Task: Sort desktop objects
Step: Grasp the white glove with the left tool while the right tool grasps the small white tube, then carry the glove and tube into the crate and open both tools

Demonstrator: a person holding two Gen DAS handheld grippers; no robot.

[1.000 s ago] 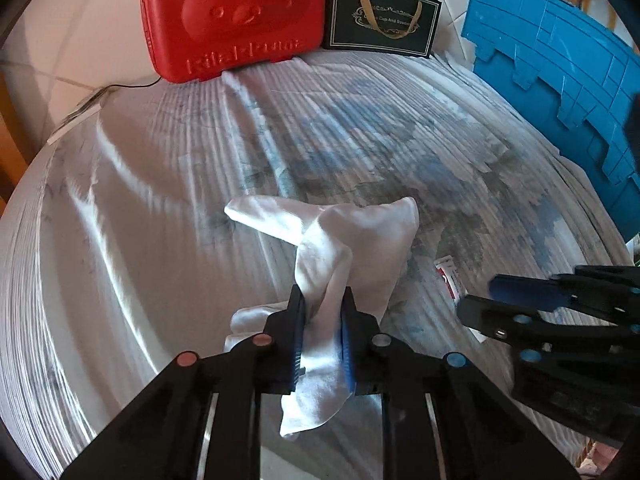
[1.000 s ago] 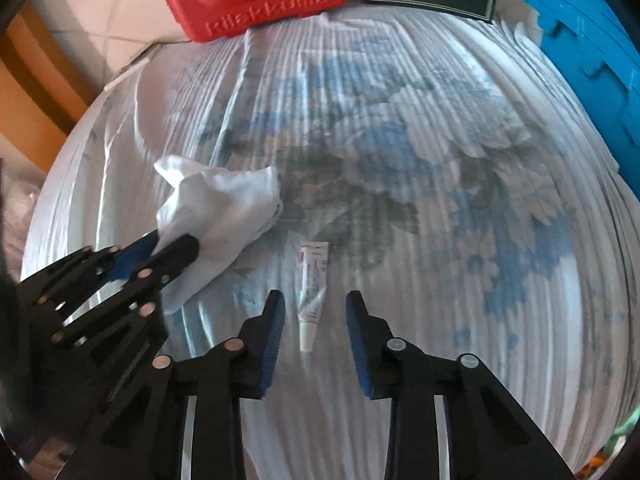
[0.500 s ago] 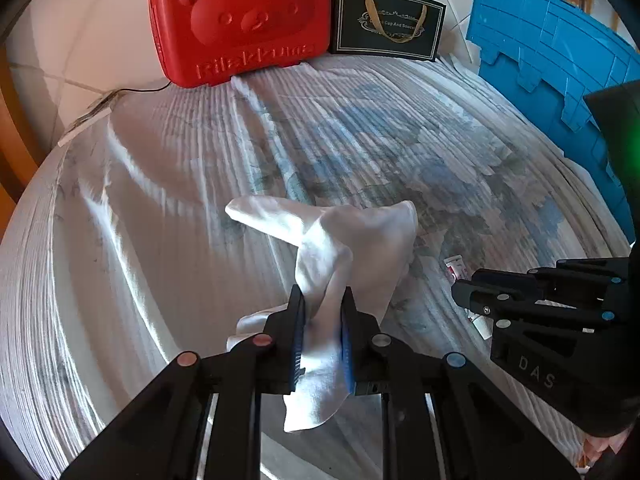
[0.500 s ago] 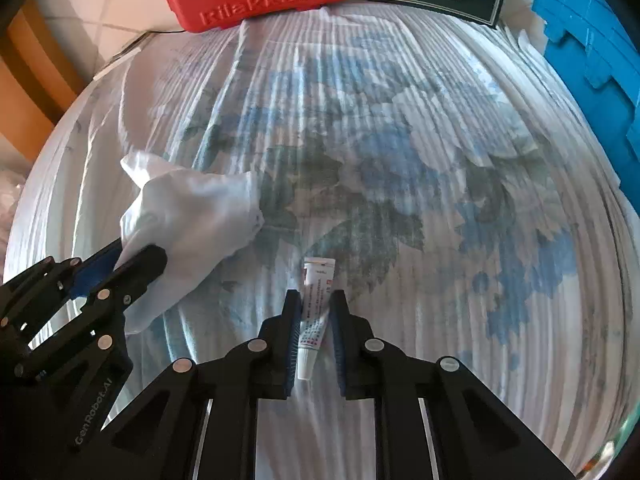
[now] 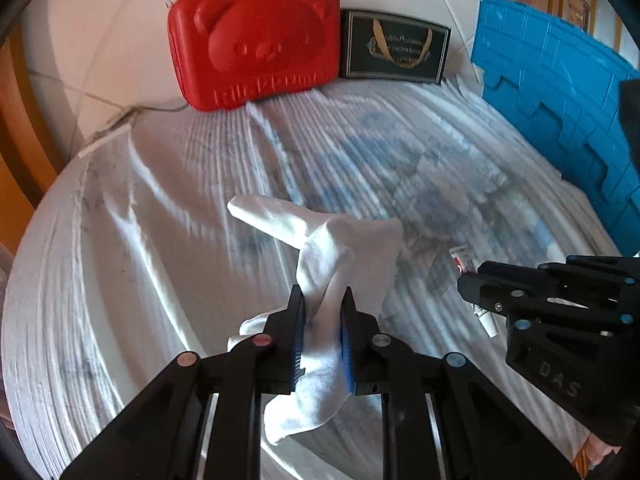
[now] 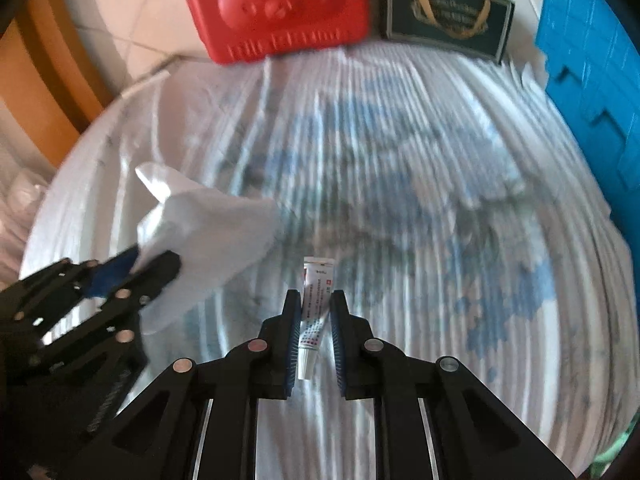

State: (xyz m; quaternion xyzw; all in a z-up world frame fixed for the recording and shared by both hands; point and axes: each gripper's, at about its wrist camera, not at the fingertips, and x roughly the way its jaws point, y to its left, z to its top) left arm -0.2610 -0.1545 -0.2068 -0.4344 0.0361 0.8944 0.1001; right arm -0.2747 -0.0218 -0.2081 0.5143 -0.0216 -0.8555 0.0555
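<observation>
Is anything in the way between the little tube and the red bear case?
Nothing visible: the right claw holds the tube, and only bare bedsheet lies before the red case.

1. The left gripper (image 5: 322, 300) points steeply down and forward, its two black fingers with blue pads pinched tight on a white sock (image 5: 340, 264).
2. The right gripper (image 6: 311, 304) also tilts steeply down, its jaws closed on a small white tube (image 6: 316, 300) that stands lengthwise between the pads.
3. The two grippers sit side by side, near each other but not touching.
</observation>
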